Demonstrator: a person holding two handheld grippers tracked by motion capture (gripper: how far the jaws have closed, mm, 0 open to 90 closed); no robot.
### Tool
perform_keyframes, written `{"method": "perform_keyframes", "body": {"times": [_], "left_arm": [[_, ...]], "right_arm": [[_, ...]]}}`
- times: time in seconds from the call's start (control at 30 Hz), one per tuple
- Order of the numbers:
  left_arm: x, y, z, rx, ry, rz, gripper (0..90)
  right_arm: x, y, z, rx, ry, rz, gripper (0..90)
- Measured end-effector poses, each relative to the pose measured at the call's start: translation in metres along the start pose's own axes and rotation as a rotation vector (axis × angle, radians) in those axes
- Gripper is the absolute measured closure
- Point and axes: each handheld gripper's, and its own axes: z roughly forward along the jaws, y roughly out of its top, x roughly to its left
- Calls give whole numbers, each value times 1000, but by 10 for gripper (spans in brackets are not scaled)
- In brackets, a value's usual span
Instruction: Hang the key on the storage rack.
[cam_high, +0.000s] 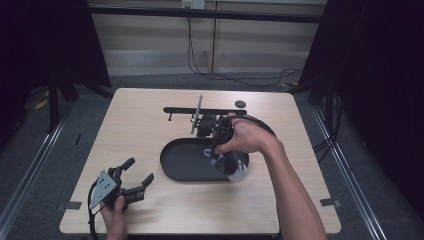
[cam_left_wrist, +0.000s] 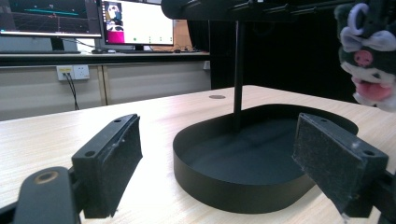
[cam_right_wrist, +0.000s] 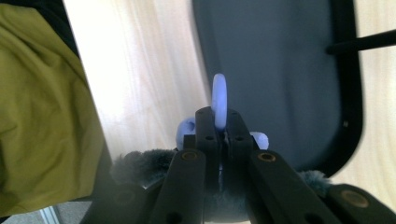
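Mid-frame, the right gripper (cam_high: 220, 142) clamps a plush toy's ring (cam_right_wrist: 219, 100) above the black tray (cam_high: 175, 167), while the left gripper (cam_high: 137, 175) rests wide open at lower left.

Matt black tray (cam_left_wrist: 243, 186), pale wood-grain table (cam_left_wrist: 154, 116), fuzzy plush toy (cam_left_wrist: 369, 51)

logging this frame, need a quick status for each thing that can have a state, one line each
left hand-held gripper: open, holding nothing, low over the table, short of the tray
right hand-held gripper: shut on the plush's pale blue loop
dark grey plush toy with pink snout: held up above the tray
black oval metal tray: flat on the table, nothing lying in it
black stand with crossbar: upright, nothing hanging from it
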Motion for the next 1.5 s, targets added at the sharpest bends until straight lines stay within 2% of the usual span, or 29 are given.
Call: {"method": "perform_keyframes", "body": {"times": [0.33,0.57,0.7,1.03,1.17,1.5], "left_arm": [[0,0,0,4,0,3,152],[0,0,0,0,1,-6,152],[0,0,0,0,1,-6,152],[0,0,0,4,-1,-4,152],[-1,0,0,-3,-2,-5,152],[0,0,0,-3,-3,-5,152]], "right_arm": [[-18,15,-13,50,-24,-7,874],[-33,13,-19,43,-25,11,874],[-42,8,-20,25,-17,40,874],[-52,10,-29,42,-26,51,873],[-56,11,-32,68,-22,64,873],[-68,9,-35,74,-17,79,873]]}}
